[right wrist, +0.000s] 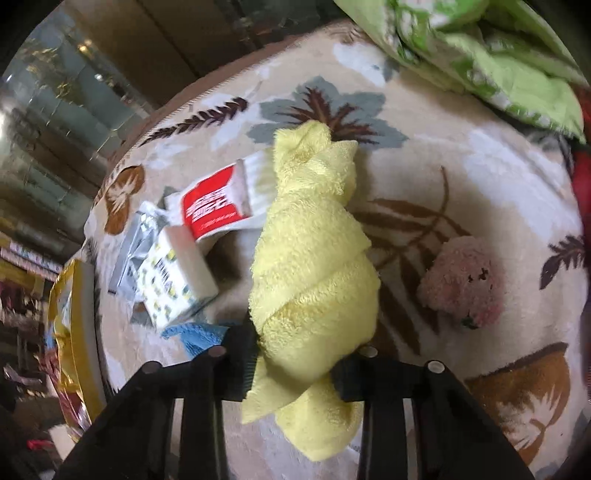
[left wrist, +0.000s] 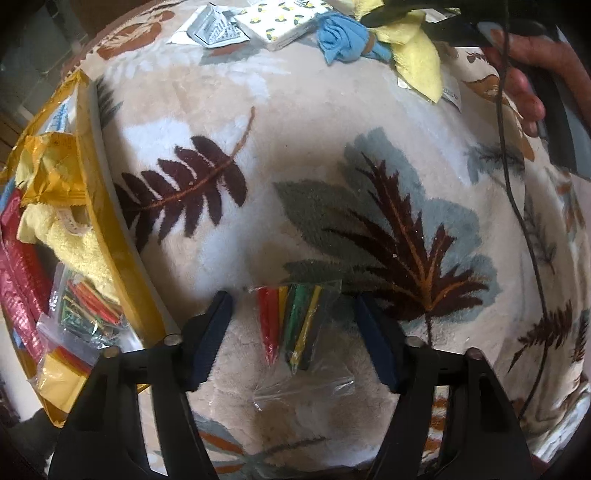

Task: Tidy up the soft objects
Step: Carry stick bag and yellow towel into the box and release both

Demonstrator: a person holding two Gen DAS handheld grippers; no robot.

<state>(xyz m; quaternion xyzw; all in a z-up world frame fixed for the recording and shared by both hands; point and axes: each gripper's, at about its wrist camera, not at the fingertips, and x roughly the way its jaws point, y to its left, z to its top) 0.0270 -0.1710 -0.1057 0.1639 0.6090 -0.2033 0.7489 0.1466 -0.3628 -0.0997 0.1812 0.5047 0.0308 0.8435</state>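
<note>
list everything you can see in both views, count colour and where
clear plastic bag of coloured sticks: 1, red, yellow, green, black; on the rug between the left claw's open fingers
rolled yellow terry towel: 1, pale yellow; gripped by the right claw
fluffy pink ball: 1, pink; on the rug right of the towel
blue cloth bundle: 1, blue; far edge of the rug
lemon-print tissue pack: 1, white and yellow; left of the towel
red and white packet: 1; behind the tissue pack
silver foil pouch: 1, silver; far rug
yellow storage bag: 1, gold; left, holding a towel and packets
leaf-pattern rug: 1, cream
green quilt: 1; far right
left claw: 1, black
right claw: 1, black
</note>
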